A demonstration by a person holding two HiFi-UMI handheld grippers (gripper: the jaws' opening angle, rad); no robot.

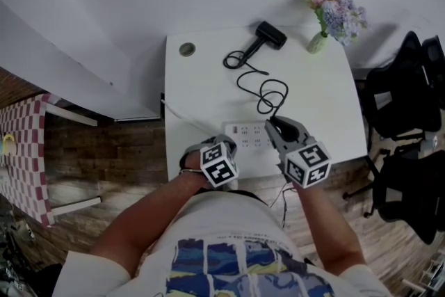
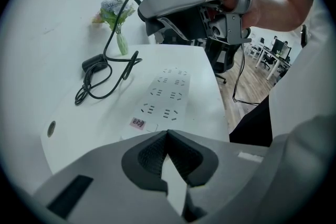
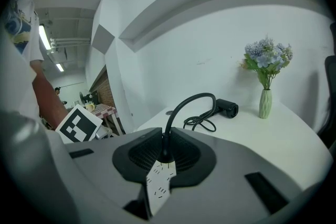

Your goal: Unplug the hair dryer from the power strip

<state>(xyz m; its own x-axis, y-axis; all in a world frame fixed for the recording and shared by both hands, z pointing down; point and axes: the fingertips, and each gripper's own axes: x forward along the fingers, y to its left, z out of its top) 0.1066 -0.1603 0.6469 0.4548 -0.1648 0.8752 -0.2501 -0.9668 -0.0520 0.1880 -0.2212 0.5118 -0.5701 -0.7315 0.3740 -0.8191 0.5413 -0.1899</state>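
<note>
One white bench (image 1: pixel 201 94), carrying one power strip (image 1: pixel 250 139), one black hair dryer (image 1: pixel 268 35), and one small vase of flowers (image 1: pixel 318 42). One round cable port (image 1: pixel 186 49) sits in the bench's far left corner. The dryer lies at the far edge, near the vase. Its single cord (image 1: pixel 263 90) runs in loops toward the near side. Two claws in use. Right claw (image 3: pixel 165 152): clenched on the dryer's plug (image 3: pixel 165 156), with the cord rising in an arch from between the jaws. In the left gripper view this claw is held up in the air above the strip, clear of the bench, with the cord hanging from it. The strip lies flat at the near edge. Six socket groups can be counted in the left gripper view, none with a plug in it. Left claw (image 2: pixel 168 134): clenched, tips together, nothing gripped between the pads, pointing down at the strip's near left end. Cannot tell if it presses on the strip. Off the bench, two black office chairs (image 1: pixel 400 90) stand to the right, and one table with a checked cloth (image 1: pixel 24 149) stands to the left.
</note>
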